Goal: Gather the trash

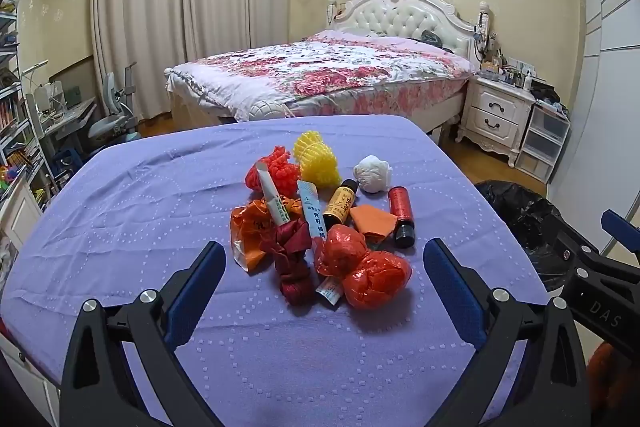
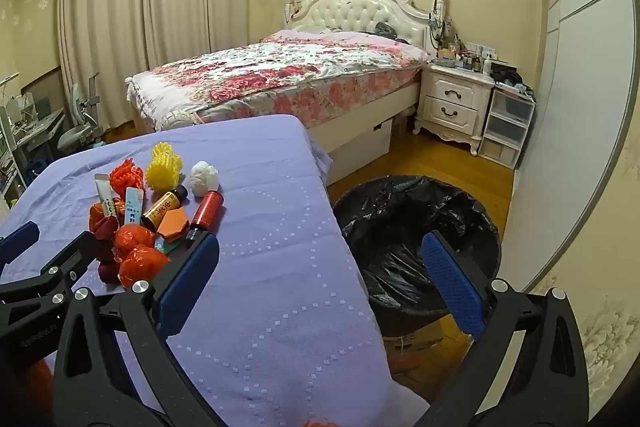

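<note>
Collection not yet begun: nothing is held and all visible trash lies on the table.

The left gripper (image 1: 320, 259) and right gripper (image 2: 320, 251) are spread wide and empty. Crumpled red plastic wrappers (image 1: 362, 271), small glass bottles (image 1: 402, 215) and foam nets (image 1: 314, 163) are heaped on the purple-clothed table (image 1: 140, 195); the black-lined bin (image 2: 400, 211) stands beside it, apparently empty.

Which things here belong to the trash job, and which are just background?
Job: crumpled red bags, yellow net, white wad, two small bottles, sachets, bin.
Background: bed, nightstand, curtains.
</note>
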### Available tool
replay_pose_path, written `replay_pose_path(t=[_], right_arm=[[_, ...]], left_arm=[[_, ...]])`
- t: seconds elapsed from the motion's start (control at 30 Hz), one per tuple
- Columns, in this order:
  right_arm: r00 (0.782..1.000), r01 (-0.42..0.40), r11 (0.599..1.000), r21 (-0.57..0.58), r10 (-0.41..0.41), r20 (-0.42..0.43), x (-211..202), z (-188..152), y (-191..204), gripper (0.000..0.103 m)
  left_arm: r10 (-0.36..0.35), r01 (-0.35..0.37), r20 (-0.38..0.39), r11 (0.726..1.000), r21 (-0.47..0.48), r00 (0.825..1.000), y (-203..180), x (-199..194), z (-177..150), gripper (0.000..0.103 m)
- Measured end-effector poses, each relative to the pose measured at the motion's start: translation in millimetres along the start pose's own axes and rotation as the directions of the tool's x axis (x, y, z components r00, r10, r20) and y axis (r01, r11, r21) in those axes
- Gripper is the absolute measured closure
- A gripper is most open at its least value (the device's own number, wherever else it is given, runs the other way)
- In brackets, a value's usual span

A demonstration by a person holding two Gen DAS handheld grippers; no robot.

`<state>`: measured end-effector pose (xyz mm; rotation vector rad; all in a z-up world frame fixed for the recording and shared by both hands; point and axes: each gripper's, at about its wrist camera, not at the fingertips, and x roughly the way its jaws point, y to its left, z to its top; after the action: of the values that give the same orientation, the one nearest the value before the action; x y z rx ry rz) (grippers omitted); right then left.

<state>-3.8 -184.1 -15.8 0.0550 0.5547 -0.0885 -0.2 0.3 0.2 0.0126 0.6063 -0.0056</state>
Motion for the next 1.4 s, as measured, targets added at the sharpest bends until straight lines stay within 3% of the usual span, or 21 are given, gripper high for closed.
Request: replay_pose_path(t=[1.4], right_arm=[[0.999, -0.027, 0.999, 0.044, 0.028, -0.02, 9.6, -2.8, 0.0, 0.004]], left_arm=[[0.002, -0.002, -0.013, 1.0, -0.009, 1.0, 3.7, 3.9, -4.1, 0.007]])
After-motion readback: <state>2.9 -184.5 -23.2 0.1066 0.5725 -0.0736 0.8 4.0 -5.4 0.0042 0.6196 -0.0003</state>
